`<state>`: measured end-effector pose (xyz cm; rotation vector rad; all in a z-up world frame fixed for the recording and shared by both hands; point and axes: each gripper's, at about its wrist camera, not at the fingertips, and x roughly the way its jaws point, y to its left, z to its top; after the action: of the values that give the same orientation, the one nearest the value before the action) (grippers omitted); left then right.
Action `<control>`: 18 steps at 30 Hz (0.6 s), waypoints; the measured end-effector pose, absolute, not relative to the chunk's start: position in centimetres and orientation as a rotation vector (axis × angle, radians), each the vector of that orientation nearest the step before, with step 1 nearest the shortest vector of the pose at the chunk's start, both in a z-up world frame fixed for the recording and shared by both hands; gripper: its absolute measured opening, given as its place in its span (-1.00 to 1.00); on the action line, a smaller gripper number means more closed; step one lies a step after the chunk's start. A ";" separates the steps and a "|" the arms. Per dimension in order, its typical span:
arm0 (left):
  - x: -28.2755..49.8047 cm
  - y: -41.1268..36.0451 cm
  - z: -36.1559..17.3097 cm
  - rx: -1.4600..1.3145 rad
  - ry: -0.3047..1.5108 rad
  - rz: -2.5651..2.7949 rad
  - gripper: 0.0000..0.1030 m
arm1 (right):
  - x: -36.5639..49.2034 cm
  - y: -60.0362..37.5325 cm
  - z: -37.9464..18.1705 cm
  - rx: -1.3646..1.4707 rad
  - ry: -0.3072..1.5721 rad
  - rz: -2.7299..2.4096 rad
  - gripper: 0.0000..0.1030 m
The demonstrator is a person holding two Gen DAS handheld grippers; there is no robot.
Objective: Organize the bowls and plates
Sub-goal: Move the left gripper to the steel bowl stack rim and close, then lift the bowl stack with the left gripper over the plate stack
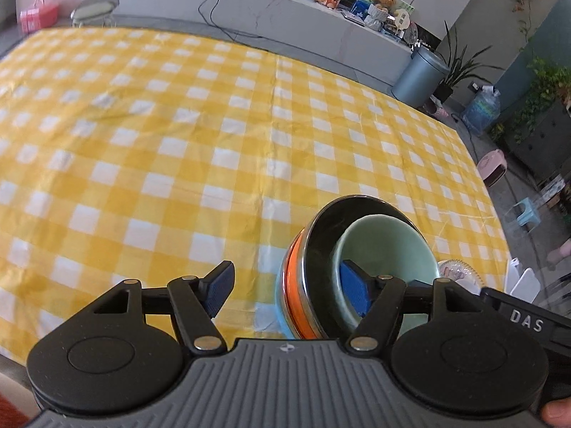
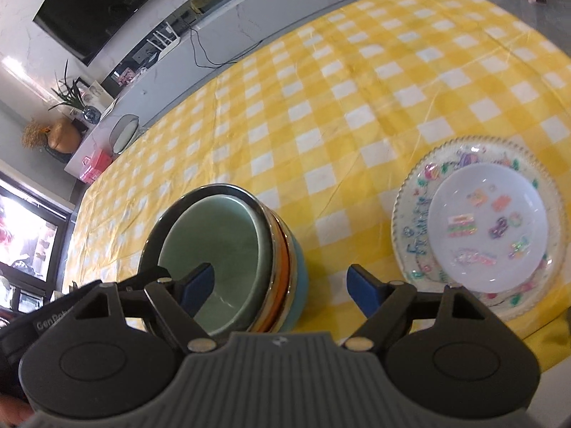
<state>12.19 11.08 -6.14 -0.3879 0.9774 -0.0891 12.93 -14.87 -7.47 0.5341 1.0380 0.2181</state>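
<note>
A stack of nested bowls (image 2: pixel 228 260) is seen on the yellow-and-white checked tablecloth (image 2: pixel 321 107), near the table's front edge. The innermost is a pale green bowl (image 1: pixel 385 253), set inside a dark bowl with a shiny metallic rim (image 1: pixel 328 235); beneath these an orange bowl (image 1: pixel 296 285) and a light blue bowl (image 2: pixel 299 285) at the bottom are visible as bands.

The left gripper (image 1: pixel 291 292) is held with its jaws wide apart, straddling the near wall of the stack: one blue pad (image 1: pixel 353 292) is seen against the inside of the green bowl, the other (image 1: pixel 221 289) over the cloth outside the stack. Whether a pad touches the bowl cannot be told. The right gripper (image 2: pixel 282 289) is likewise spread wide, one pad over the green bowl's interior and the other over the cloth beside the blue bowl; nothing is clamped.

To the right of the stack, apart from it, a small white plate with coloured motifs (image 2: pixel 489 224) is seen resting on a larger clear patterned plate (image 2: pixel 410 192)
</note>
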 end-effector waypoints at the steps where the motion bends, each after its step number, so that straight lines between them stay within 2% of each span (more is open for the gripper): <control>1: 12.3 11.2 -6.4 -0.404 0.983 -0.093 0.52 | 13.1 -14.8 -7.7 0.550 1.040 0.214 0.52; 7: 12.7 11.4 -7.3 -0.453 0.983 -0.107 0.42 | 13.9 -14.4 -9.1 0.613 1.060 0.211 0.39; 10: 12.9 11.2 -7.7 -0.464 0.990 -0.122 0.38 | 14.2 -14.1 -9.9 0.624 1.074 0.213 0.22; 18: 13.3 10.1 -8.8 -0.470 1.031 -0.139 0.28 | 14.5 -14.4 -11.4 0.701 1.106 0.226 0.04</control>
<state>13.33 10.13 -8.81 -0.4696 1.0306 -0.1389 14.52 -14.44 -11.44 0.7011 1.1061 0.2256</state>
